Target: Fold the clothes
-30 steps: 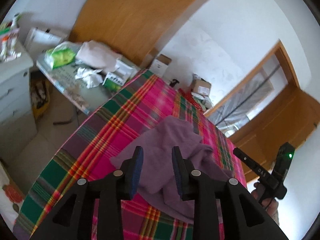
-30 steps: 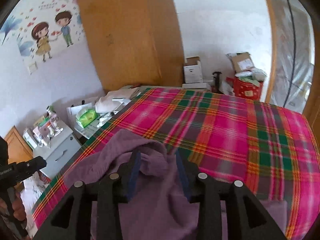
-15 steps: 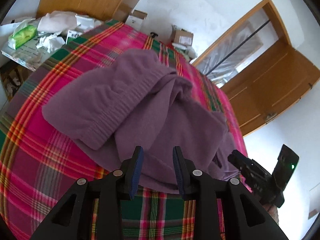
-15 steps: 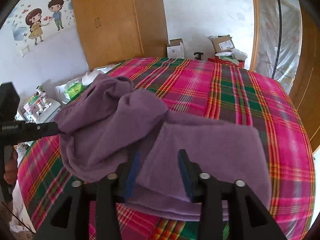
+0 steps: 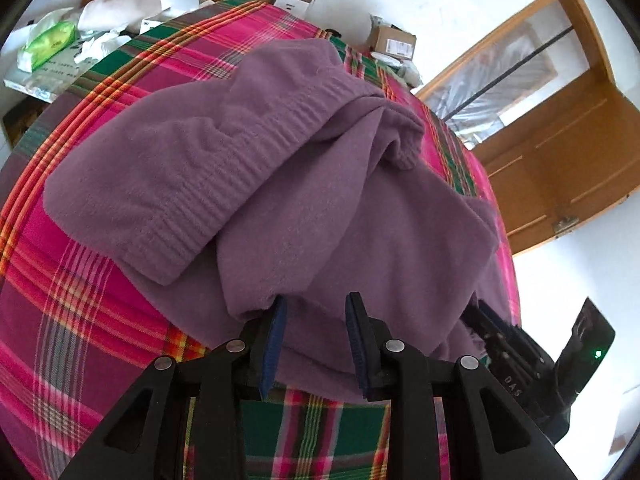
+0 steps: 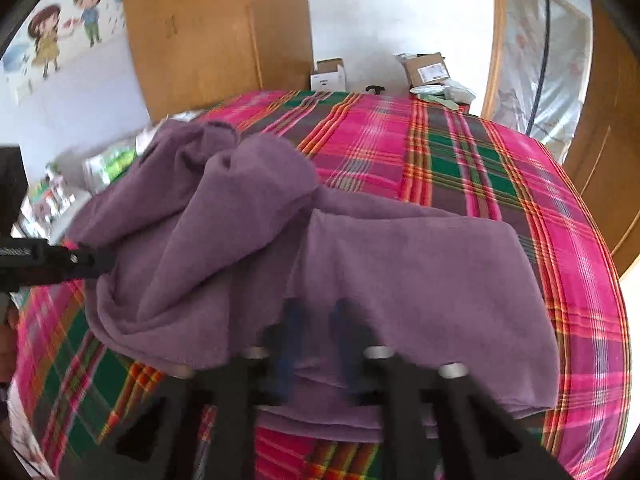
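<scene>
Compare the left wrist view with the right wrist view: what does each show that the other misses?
Left only: the garment's ribbed waistband and the wooden door. Right only: the cartoon wall sticker and the garment's flat folded panel. Both: the purple garment heaped on the plaid bedcover, cardboard boxes beyond, and the other gripper at frame edge.

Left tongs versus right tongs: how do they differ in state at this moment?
The left tongs stand apart, pads clear of the purple garment. The right tongs are closed, seemingly pinching its hem. The left tongs look sharp in their own view, while the right tongs are blurred in theirs. Both point down at the garment's near edge on the plaid bedspread.
</scene>
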Available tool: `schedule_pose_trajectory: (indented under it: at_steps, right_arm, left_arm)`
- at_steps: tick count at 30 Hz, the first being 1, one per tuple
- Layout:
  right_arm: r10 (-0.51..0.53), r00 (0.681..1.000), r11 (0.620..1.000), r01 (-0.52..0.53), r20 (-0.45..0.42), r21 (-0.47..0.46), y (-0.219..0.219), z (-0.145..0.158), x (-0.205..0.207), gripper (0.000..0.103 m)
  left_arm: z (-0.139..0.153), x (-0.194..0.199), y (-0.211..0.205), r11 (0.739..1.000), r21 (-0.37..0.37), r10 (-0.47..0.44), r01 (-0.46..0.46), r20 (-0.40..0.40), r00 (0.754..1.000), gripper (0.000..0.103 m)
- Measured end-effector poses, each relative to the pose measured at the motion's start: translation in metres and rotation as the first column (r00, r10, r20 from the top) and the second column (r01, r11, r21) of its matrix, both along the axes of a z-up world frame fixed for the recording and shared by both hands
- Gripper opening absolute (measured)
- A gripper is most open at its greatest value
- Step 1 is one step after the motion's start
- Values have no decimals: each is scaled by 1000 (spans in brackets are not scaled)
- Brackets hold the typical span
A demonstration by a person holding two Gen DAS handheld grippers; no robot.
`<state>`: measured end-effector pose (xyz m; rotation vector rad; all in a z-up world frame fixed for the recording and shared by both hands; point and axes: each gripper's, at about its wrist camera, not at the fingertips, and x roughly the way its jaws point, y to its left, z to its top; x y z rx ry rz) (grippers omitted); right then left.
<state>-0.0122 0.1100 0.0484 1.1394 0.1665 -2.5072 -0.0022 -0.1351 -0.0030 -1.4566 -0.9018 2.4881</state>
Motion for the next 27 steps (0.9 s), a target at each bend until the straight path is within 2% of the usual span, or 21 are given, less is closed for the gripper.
schedule_pose_trajectory:
  at_steps: [8, 13, 20, 27]
  right_arm:
    - [-98, 994, 994, 96, -46, -45, 44, 20, 7, 2]
    - [-192, 978, 978, 183, -83, -98, 85, 37, 15, 2]
    - [-330, 935, 942, 318, -126, -111, 140, 54, 19, 2]
    - [-488, 864, 873, 481, -122, -81, 198, 44, 23, 2]
  left_arm:
    - [-1, 1, 3, 1000, 8, 9, -9, 1, 1000, 31]
    - [0, 1, 6, 1000, 10, 14, -14, -5, 1000, 31]
    - [-2, -2, 10, 1000, 17, 25, -25, -6, 1000, 30]
    - [-2, -2, 14, 999, 22, 34, -33, -12, 999, 29]
